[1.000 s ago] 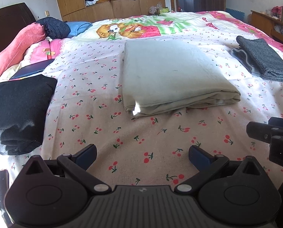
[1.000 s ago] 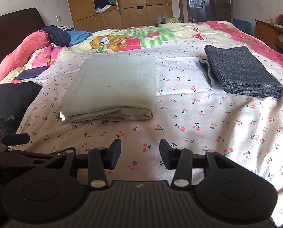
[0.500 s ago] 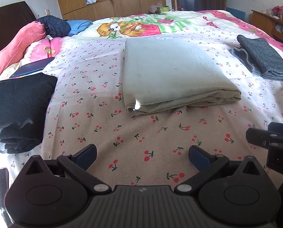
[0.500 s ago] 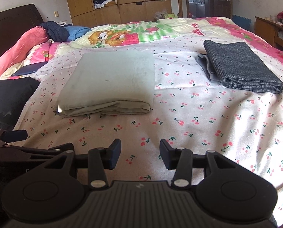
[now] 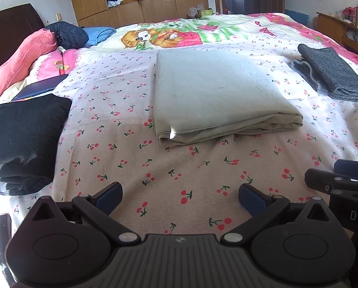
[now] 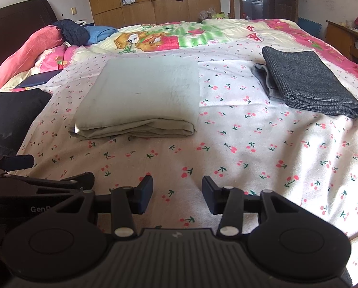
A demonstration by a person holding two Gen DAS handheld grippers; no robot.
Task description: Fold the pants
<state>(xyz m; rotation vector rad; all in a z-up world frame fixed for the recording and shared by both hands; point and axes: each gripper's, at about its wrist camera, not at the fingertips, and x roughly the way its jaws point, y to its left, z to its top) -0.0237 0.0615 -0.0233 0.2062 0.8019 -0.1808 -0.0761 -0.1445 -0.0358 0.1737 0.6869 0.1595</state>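
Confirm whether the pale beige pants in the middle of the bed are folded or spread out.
Folded. The pale beige pants lie as a compact rectangle on the cherry-print bedsheet, with stacked layers showing along the near edge.

Your right tongs (image 6: 177, 193) hang over the cherry-print sheet (image 6: 239, 148) with the jaws apart and nothing between them. Ahead of them on the bed lie the folded pale pants (image 6: 142, 98), a folded grey garment (image 6: 308, 81) to the right and a black one (image 6: 13, 110) far left. Your left tongs (image 6: 49, 171) poke in at the lower left.
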